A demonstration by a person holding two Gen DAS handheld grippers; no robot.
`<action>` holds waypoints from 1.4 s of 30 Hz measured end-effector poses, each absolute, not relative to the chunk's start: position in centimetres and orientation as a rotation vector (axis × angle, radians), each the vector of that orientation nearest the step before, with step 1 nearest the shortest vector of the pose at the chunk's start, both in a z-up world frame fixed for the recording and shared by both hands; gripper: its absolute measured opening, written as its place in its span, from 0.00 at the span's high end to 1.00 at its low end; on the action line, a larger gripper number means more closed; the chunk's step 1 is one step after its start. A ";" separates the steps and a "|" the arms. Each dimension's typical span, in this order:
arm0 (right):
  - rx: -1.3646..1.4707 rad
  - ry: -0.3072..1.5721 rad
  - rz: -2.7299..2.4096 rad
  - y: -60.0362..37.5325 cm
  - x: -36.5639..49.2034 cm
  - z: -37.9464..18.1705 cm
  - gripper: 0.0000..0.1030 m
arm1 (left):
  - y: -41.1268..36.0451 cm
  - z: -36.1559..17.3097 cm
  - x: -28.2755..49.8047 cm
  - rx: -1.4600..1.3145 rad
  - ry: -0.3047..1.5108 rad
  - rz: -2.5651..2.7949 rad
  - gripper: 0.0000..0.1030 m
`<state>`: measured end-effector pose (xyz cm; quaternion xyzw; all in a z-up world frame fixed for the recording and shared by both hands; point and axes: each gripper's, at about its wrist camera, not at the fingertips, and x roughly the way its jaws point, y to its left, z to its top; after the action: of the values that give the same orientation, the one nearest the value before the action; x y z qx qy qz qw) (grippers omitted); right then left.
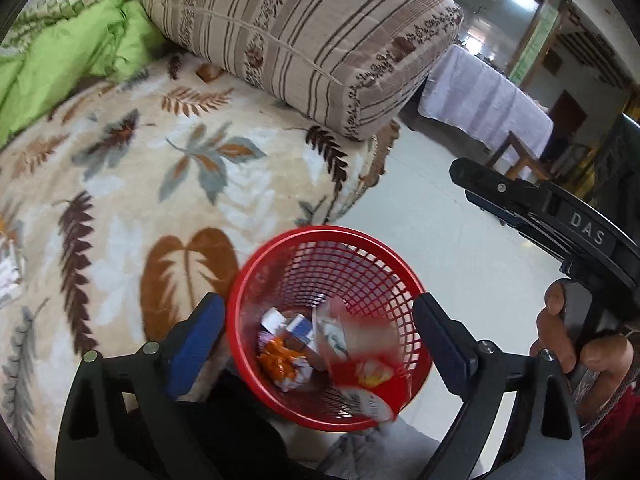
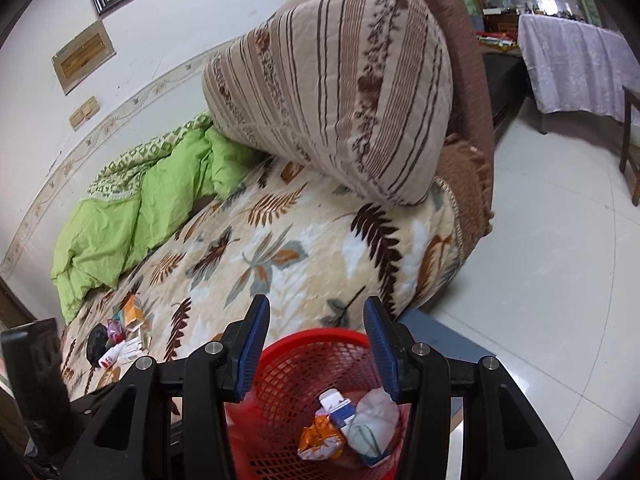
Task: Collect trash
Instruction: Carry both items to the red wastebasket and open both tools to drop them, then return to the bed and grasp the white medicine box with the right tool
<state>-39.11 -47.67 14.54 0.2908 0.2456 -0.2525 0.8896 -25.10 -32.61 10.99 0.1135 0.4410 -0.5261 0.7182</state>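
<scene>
Both tongs spread and empty: left tongs [image 1: 320,332] and right tongs [image 2: 316,344] poised above the red basket [image 2: 280,364], wrappers already inside. Remaining trash pile [image 2: 120,336] on the bed [image 2: 304,240], far left of the basket, nearer the left tongs, probably.

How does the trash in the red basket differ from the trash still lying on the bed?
The trash in the red basket is a packed heap: an orange wrapper, a blue-and-white carton, crumpled white paper. The trash on the bed lies loosely spread on the leaf-print blanket and includes something black and a small white bottle. Both are small packaging litter, with orange and white pieces.
</scene>
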 end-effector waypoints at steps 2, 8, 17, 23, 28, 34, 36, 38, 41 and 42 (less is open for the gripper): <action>0.604 0.507 -0.523 -47.7 -39.2 14.7 0.50 | -32.3 11.1 -25.0 0.241 0.976 -1.158 0.09; 0.639 0.511 -0.448 -47.3 -38.2 14.5 0.50 | -29.5 12.3 -24.0 0.236 0.893 -1.062 0.09; 0.558 0.592 -0.239 -42.0 -31.6 14.1 0.50 | -20.9 13.0 -20.2 0.259 0.751 -0.814 0.09; 0.458 0.692 -0.041 -36.2 -24.7 13.1 0.50 | -13.5 12.1 -15.6 0.224 0.738 -0.615 0.09; 0.334 0.752 0.099 -31.0 -19.1 12.2 0.50 | -8.1 11.3 -11.3 0.195 0.710 -0.427 0.09; 0.172 0.826 0.265 -25.3 -10.8 11.2 0.49 | -2.3 8.8 -6.7 0.071 0.765 -0.300 0.09; 0.148 0.853 0.309 -23.7 -7.3 10.5 0.49 | -1.1 8.3 -5.9 0.015 0.798 -0.296 0.09; 0.141 0.891 0.343 -22.8 -4.0 9.6 0.45 | -0.4 8.3 -5.7 -0.029 0.807 -0.313 0.09; 0.132 0.941 0.332 -22.2 0.4 7.6 0.44 | -0.2 8.3 -5.6 -0.024 0.789 -0.305 0.09; 0.131 0.979 0.340 -22.1 1.9 6.6 0.44 | -0.1 8.2 -5.5 -0.025 0.792 -0.306 0.09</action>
<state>1.87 -22.11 6.64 0.0624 0.4676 0.1626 0.8666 -5.45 -0.12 8.23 -0.0122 0.3841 -0.1482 0.9112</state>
